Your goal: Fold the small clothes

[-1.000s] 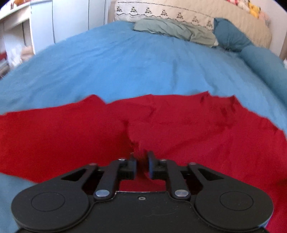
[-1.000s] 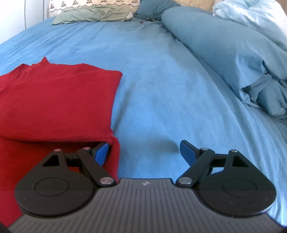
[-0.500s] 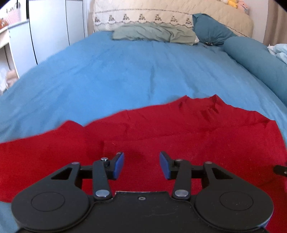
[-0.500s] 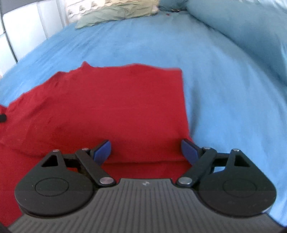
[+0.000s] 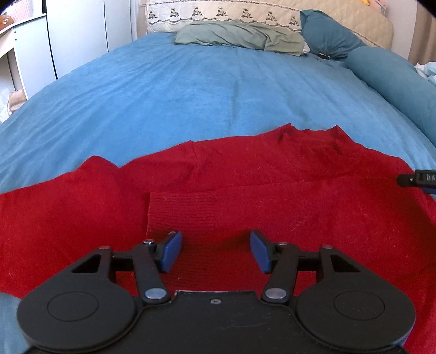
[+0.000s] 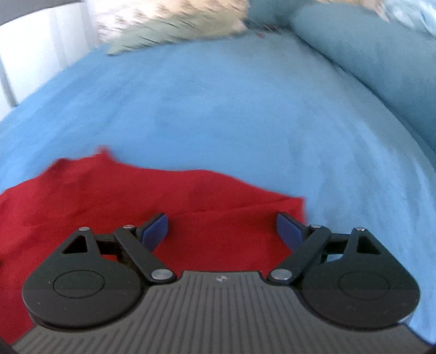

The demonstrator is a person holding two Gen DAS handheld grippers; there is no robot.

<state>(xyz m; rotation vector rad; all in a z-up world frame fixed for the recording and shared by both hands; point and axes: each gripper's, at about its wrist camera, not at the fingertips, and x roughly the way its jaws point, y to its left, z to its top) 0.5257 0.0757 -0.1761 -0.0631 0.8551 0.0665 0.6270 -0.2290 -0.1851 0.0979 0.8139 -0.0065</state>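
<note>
A red knit sweater [image 5: 245, 174] lies spread on the blue bedspread [image 5: 190, 89], with its ribbed hem [image 5: 196, 212] folded up over the body. My left gripper [image 5: 215, 250] is open and empty, just above the ribbed hem. My right gripper [image 6: 222, 228] is open and empty over the sweater's right part [image 6: 163, 190]; that view is blurred. A tip of the right gripper [image 5: 419, 178] shows at the right edge of the left wrist view.
A grey-green pillow [image 5: 239, 38] and a beige headboard cover [image 5: 218, 13] lie at the far end. A teal bolster [image 5: 395, 79] runs along the right side. White cabinets [image 5: 76, 32] stand at the left.
My left gripper let go of the sweater, opened wide and drew back; the ribbed hem now lies folded on top. My right gripper stayed open and swung left over the sweater.
</note>
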